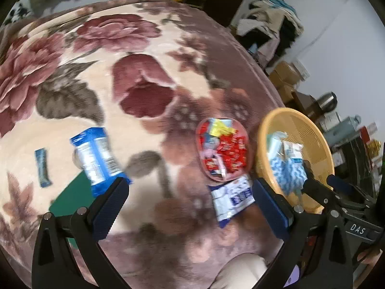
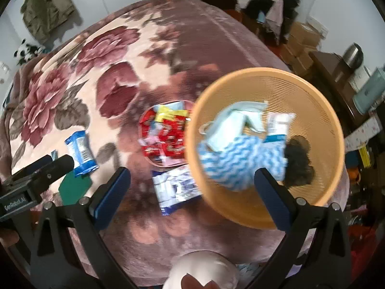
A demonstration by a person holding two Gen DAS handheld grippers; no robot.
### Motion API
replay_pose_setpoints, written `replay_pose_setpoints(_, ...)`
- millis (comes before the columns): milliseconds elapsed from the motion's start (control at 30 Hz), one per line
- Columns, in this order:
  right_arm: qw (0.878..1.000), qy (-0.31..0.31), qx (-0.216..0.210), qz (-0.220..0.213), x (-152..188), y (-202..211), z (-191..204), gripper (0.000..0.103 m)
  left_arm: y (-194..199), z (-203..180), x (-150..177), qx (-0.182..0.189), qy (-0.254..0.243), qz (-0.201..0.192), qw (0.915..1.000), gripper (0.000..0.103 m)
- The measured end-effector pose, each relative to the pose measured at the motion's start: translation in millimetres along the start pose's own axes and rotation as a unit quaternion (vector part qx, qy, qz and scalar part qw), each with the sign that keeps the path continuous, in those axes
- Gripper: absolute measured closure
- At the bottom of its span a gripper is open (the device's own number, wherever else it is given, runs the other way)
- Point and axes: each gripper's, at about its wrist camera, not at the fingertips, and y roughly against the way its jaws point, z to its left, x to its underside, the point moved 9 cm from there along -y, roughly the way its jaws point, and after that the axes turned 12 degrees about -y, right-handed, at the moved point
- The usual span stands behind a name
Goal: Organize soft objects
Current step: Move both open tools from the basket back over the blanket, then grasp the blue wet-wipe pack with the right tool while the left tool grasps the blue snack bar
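Both claws hang over the flowered blanket (image 1: 149, 48) with jaws spread wide and nothing between them. Closest in, the left claw (image 1: 190, 187) has a white and blue packet (image 1: 232, 198) just inside its right finger, lying flat on the blanket. The right claw (image 2: 192, 180) sees that same packet (image 2: 175, 187) between its fingers, a little left of centre.

Just beyond the packet sits a pink dish (image 1: 245, 133) heaped with red and yellow sweets. Out past the left claw's left finger lies a blue and white bag (image 1: 96, 154) with a green sheet (image 1: 72, 197) under its near end, and further left a small blue sachet (image 1: 42, 167), well apart.

Right of the dish is the orange basket (image 2: 312, 101). It holds a blue wavy cloth (image 2: 240, 159), pale pouches and a dark fuzzy lump (image 2: 299, 161), which I cannot identify. The cloth sits just ahead of the right claw's right finger.

Risks, as I judge them: both views are smeared with motion, so a fast drop onto the packet could land a finger on its slick wrapper and skid it under the dish or basket rim. The plush blanket may bunch into the pinch too. With both claws near one packet, they could collide.
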Motion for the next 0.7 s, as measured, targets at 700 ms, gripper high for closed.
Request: replay_pose_setpoints(700,0.992,0.106,-0.026,0.064,64,-53,130,0.000,17,168,79,-0.051,0.111,0.016,0.9924,0.000)
